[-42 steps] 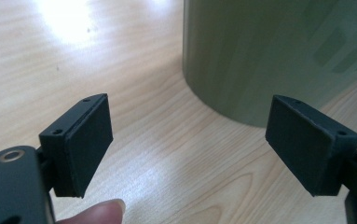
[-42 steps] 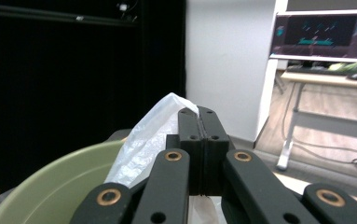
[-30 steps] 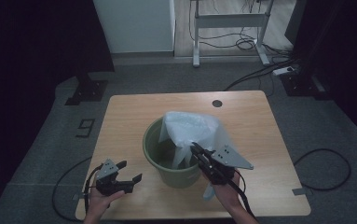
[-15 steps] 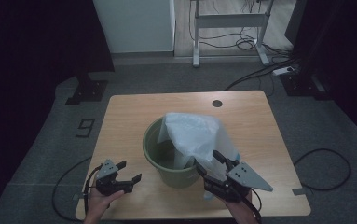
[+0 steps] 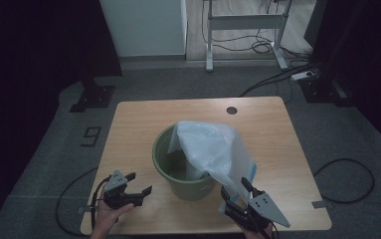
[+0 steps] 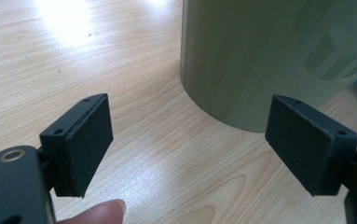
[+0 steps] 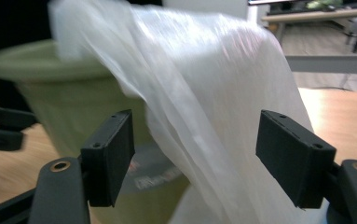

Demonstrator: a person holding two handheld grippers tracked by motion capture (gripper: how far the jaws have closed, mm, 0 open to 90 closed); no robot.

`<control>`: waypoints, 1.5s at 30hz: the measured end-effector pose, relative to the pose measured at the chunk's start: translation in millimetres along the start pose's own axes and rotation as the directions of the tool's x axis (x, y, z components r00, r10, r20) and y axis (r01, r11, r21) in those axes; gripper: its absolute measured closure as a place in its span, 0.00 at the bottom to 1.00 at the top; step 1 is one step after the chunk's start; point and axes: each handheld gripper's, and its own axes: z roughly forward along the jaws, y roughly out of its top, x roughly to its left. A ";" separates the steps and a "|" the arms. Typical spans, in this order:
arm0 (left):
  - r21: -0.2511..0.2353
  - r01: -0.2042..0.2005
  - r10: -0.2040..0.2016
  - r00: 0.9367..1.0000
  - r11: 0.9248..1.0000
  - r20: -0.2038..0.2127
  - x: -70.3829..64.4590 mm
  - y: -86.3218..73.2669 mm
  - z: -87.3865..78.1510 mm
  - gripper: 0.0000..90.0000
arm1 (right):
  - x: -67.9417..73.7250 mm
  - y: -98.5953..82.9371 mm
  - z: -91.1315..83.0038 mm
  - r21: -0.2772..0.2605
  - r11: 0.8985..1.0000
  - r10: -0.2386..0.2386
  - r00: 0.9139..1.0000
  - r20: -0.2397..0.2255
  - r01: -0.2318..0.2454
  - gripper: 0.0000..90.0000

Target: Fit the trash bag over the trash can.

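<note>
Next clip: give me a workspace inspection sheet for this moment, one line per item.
Surface: wooden table, light grain, with a dark round hole near the far edge.
Job's things: green bucket upright at mid-table; translucent plastic bag draped over its right rim and hanging down outside.
Clutter: nothing seen on the table.
Grippers: left gripper open, low beside the bucket, holding nothing; right gripper open, jaws either side of the hanging bag, not closed on it.
Cables: a black cable trails off the table's left edge; another loops on the floor at right.
Surroundings: grey carpet, a white cabinet, a desk frame with wires.
</note>
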 end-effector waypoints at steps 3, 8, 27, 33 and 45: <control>-0.002 0.003 -0.003 1.000 1.000 -0.001 0.9 -0.1 -0.4 0.16 | -2.5 -6.9 3.7 0.035 0.999 0.004 0.998 0.063 -0.006 0.33; -0.006 -0.002 0.002 1.000 1.000 -0.002 -0.3 1.2 -1.6 0.16 | -8.7 -17.1 6.1 0.082 0.996 -0.033 0.986 0.164 0.019 0.64; -0.122 -0.054 0.051 0.998 0.991 -0.027 -28.6 37.3 -33.5 0.20 | -36.7 110.1 -1.6 -0.207 0.971 -0.089 0.986 0.139 0.117 0.99; -0.193 -0.037 0.034 0.999 0.981 -0.019 -43.2 58.8 -54.3 0.22 | -15.2 134.1 14.7 -0.203 0.972 -0.114 0.993 0.036 0.119 0.99; -0.191 -0.072 0.065 0.997 0.979 -0.040 -81.1 87.7 -56.5 0.24 | 13.8 131.2 52.7 -0.079 0.995 -0.076 0.993 -0.091 0.069 0.99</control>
